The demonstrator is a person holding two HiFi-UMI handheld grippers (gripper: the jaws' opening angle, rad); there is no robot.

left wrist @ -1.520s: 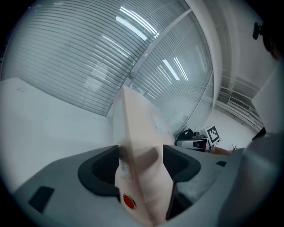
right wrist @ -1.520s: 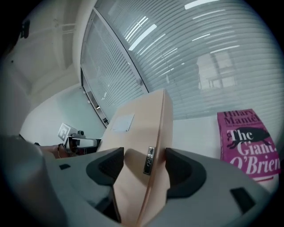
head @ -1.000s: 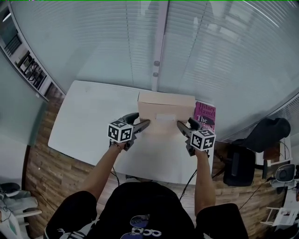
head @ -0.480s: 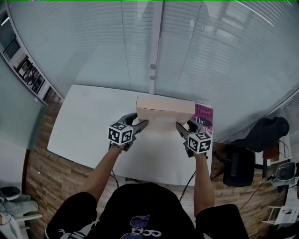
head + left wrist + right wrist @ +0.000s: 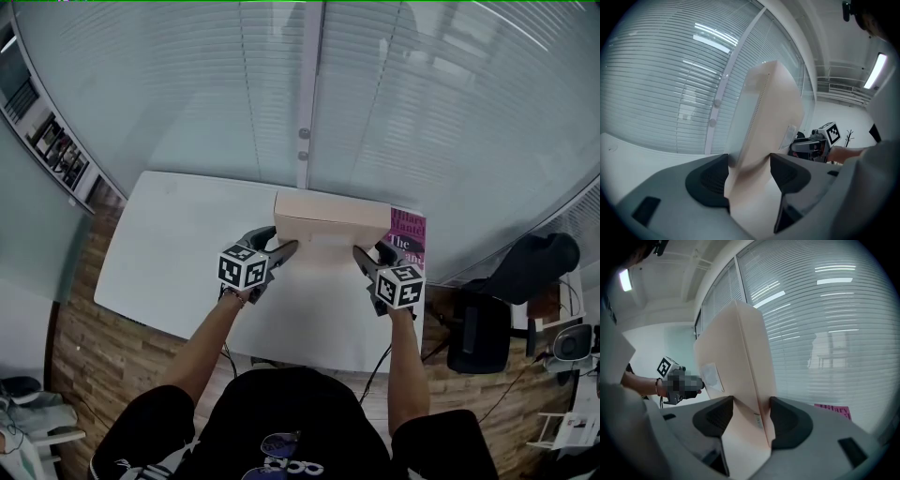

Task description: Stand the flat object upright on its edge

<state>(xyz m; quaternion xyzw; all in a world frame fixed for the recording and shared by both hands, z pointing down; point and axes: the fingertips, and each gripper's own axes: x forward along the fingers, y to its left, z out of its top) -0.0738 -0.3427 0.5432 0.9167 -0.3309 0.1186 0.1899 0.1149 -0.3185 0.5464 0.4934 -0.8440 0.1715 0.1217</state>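
A flat tan cardboard box [image 5: 331, 217] stands nearly upright on its long edge on the white table [image 5: 178, 244], with a pale label on its near face. My left gripper [image 5: 279, 242] is shut on the box's left end. My right gripper [image 5: 370, 249] is shut on its right end. In the left gripper view the box [image 5: 768, 117] rises tilted between the dark pads [image 5: 712, 180], which press both faces, at the left gripper [image 5: 749, 176]. The right gripper view shows the box [image 5: 736, 357] squeezed the same way in the right gripper [image 5: 746, 416].
A magenta book [image 5: 409, 234] lies on the table just behind the box's right end. A glass wall with blinds [image 5: 309, 94] runs close behind the table. A dark chair [image 5: 534, 267] and a wooden floor lie to the right.
The box has tipped up from a leaning slant to nearly upright, so less of its broad face shows from above. Both grippers stayed on its ends.
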